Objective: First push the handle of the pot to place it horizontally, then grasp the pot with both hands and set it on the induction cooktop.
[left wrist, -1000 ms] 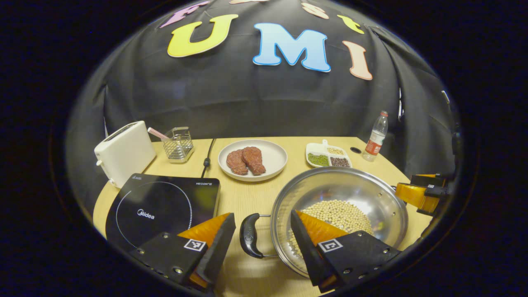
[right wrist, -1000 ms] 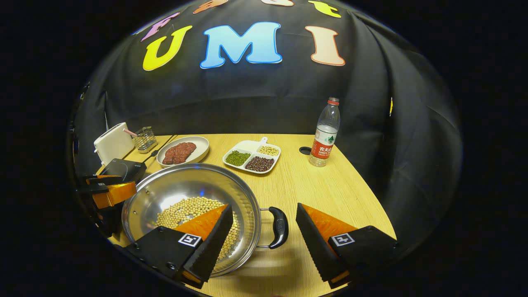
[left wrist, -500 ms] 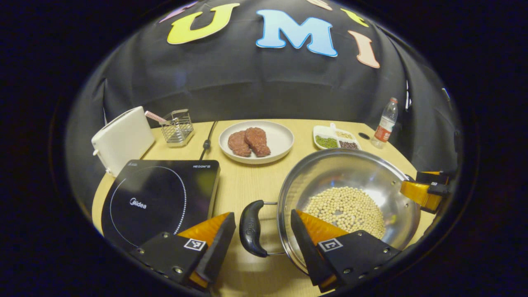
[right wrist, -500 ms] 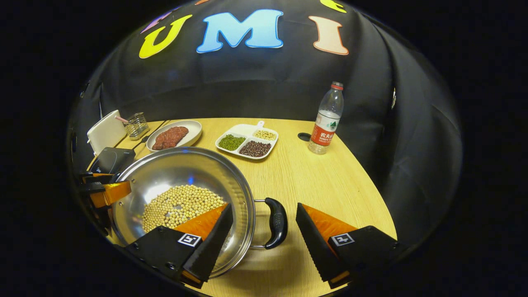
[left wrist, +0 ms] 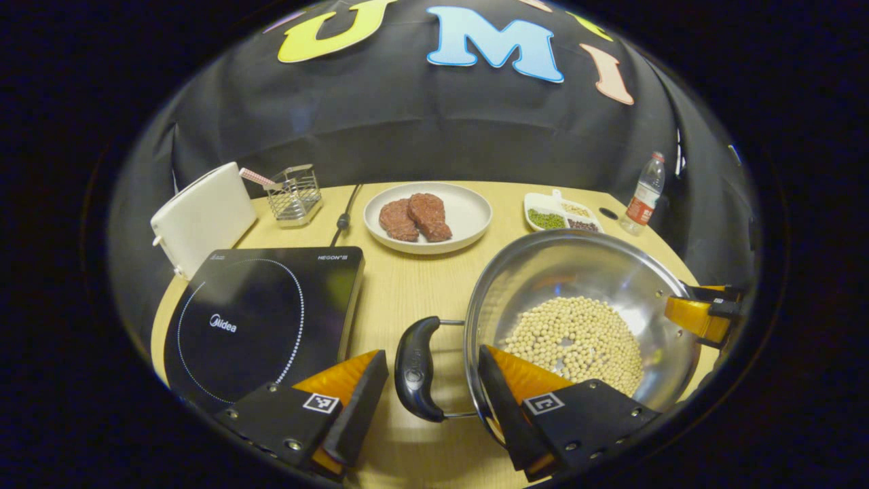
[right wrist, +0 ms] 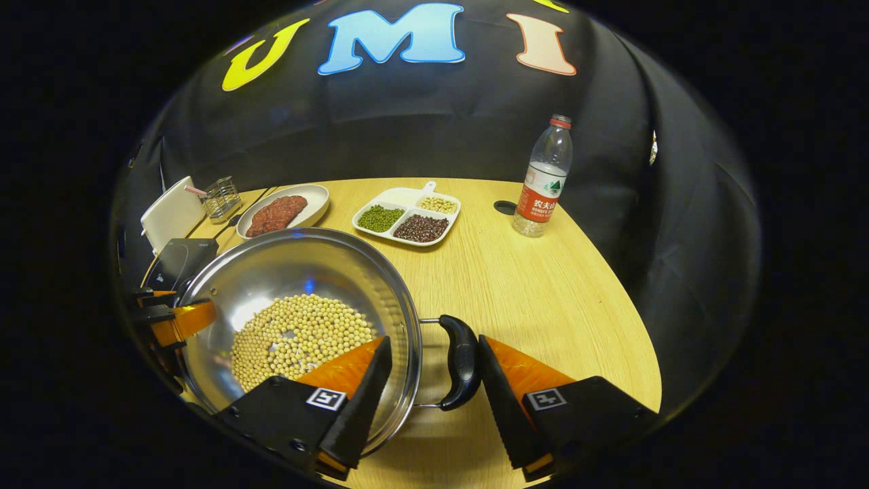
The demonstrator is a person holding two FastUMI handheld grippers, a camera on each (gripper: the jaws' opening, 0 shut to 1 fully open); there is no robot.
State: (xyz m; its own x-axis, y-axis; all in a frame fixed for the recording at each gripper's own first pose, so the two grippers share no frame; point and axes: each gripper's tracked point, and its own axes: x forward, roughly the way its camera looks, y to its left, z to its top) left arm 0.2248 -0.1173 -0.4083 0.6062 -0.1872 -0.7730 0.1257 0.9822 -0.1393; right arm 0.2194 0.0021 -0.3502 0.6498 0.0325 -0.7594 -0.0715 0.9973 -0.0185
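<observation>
Round steel pot (left wrist: 584, 299) holding pale beans, on the wooden table (right wrist: 536, 285) right of the black induction cooktop (left wrist: 265, 312). Both-handed grasp in hand: left gripper (left wrist: 431, 380) and right gripper (right wrist: 434, 373) straddling black handles, jaws apart, unclamped. Next: close, lift. Right jaws narrower than before.

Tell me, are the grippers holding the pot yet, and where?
Not yet. The left gripper straddles the left handle of the pot, the right gripper the right handle, but both are open, so nothing is gripped.
</observation>
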